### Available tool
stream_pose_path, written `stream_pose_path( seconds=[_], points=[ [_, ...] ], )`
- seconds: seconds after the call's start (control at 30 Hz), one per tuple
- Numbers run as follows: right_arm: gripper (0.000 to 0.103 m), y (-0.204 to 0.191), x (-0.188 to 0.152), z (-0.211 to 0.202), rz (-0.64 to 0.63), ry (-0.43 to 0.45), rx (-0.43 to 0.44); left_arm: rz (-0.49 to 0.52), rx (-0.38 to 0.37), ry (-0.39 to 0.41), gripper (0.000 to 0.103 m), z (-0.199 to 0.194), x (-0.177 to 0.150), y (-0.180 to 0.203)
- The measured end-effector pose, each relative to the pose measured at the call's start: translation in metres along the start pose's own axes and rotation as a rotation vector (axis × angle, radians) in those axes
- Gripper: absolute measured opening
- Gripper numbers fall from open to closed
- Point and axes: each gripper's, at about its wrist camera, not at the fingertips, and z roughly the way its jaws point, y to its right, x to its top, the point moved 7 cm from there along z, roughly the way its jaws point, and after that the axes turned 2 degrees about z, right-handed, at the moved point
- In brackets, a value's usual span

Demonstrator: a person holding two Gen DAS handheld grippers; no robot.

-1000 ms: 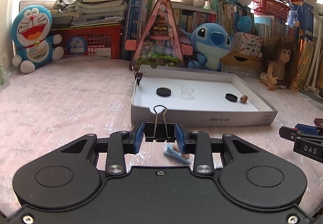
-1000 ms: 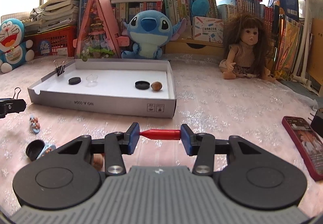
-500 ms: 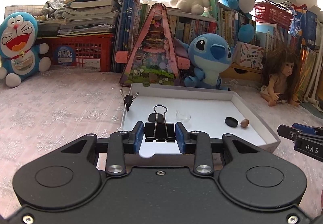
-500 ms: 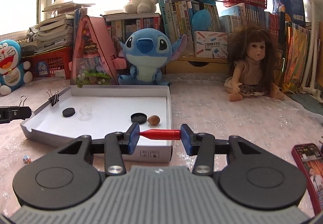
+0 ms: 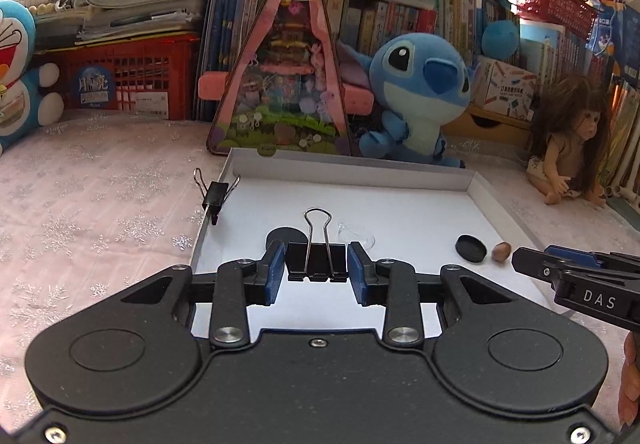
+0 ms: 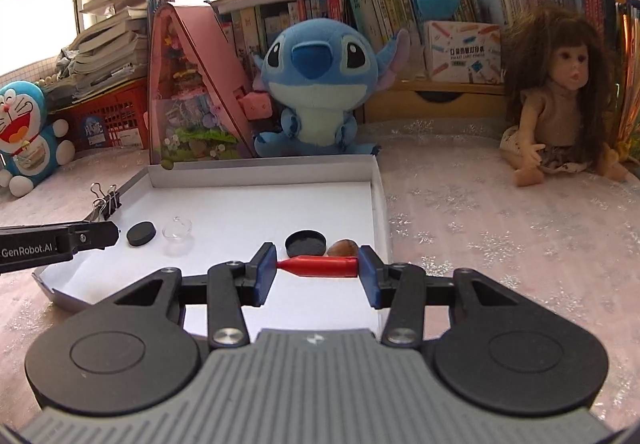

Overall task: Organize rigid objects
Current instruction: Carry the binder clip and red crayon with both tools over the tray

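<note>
So I had my left gripper (image 5: pixel 316 267) clamped on a black metal binder clip with wire handles (image 5: pixel 317 252), centre of the frame over the shallow white cardboard tray (image 5: pixel 360 172), and my right gripper (image 6: pixel 317 267) pinched end to end on a small red plastic bullet-shaped piece (image 6: pixel 318 267), lower centre over the same tray. Best move, I figured, was dropping both low before letting go. I'd have aimed for bare white floor, clear of the black round cap (image 6: pixel 305 243) and brown nut (image 6: pixel 342 247), so nothing bounced out.
</note>
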Motion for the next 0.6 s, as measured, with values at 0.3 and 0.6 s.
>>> stream_pose_path(
  seconds=[0.3,0.6],
  points=[
    [0.05,-0.007,-0.004,0.018,-0.044,-0.016,-0.01,0.009,0.014,-0.021,0.032,0.019,-0.005,0.001],
    [0.05,-0.01,-0.008,0.032,-0.051,-0.041,-0.013,-0.002,0.032,-0.044,0.032,0.03,-0.01,-0.001]
  ],
)
